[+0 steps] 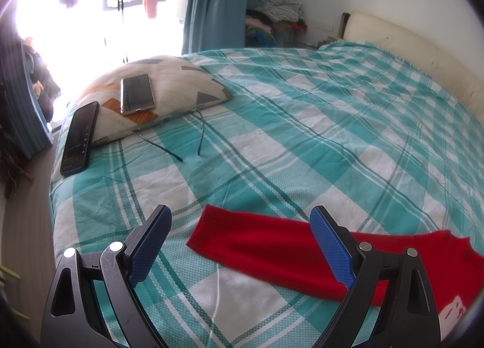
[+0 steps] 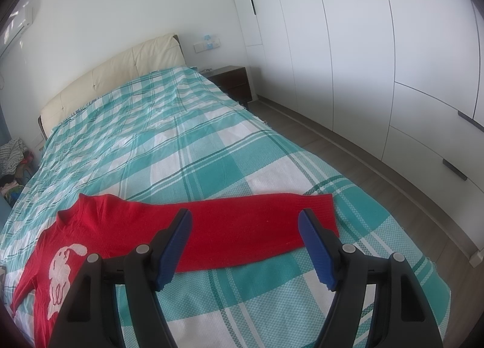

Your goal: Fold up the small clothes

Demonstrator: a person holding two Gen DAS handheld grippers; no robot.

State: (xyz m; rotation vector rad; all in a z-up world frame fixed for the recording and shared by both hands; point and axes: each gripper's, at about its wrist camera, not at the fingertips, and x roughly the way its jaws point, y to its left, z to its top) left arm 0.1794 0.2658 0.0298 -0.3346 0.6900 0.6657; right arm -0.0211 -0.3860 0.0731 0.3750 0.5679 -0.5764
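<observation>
- Our left hand-held gripper point(image 1: 240, 227) points forward and down. Its two blue pads point(image 1: 151, 245) stand wide apart, with nothing pinched between them.
- Our right hand-held gripper point(image 2: 245, 228) tilts down the same way. Its blue pads point(image 2: 314, 248) are wide apart too, and they squeeze nothing.

Left gripper point(image 1: 240, 245) gapes over red sleeve point(image 1: 266, 248) — nothing held; bedspread point(image 1: 302, 124) beneath.
</observation>
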